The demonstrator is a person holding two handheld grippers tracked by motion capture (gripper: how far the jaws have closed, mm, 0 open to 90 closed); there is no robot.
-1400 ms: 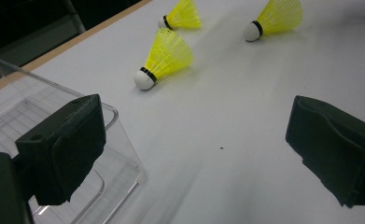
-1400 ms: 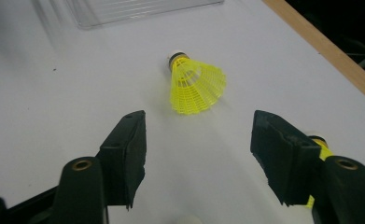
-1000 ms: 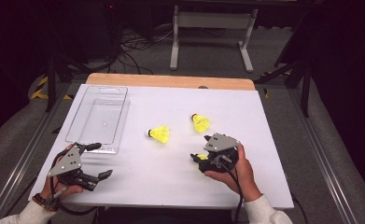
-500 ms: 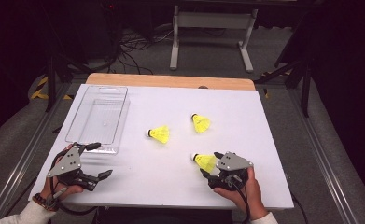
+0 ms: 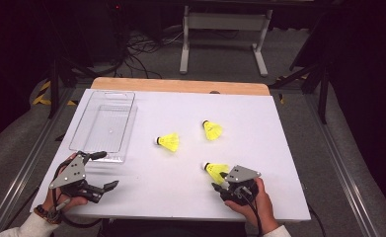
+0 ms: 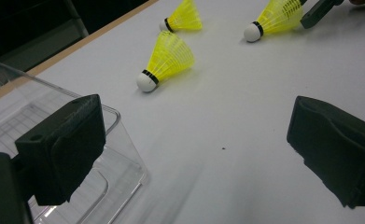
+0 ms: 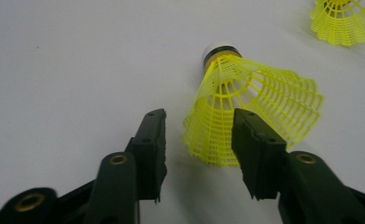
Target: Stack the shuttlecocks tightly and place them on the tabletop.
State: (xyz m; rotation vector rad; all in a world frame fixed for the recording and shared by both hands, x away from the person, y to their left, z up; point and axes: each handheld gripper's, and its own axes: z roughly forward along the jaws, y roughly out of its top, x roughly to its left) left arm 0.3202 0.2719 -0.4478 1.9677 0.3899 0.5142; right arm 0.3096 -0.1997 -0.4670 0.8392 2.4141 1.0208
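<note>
Shuttlecock [image 5: 215, 171] lies at the table's [image 5: 279, 148] five o'clock, its skirt edge between the right gripper's [image 7: 196, 140] jaws, which have just been closing but don't yet clamp it. Left gripper [image 6: 189, 149] stays wide open, empty, by the tray [image 5: 103, 123].

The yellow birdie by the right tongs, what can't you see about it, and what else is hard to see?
- Nearest birdie: in the right gripper view one black jaw covers part of its skirt, so whether the right tongs pinch it is unclear.
- Far birdie: cut off by that view's top edge.
- Clear tray: in the left gripper view a jaw of the left tongs hides part of it.
</note>
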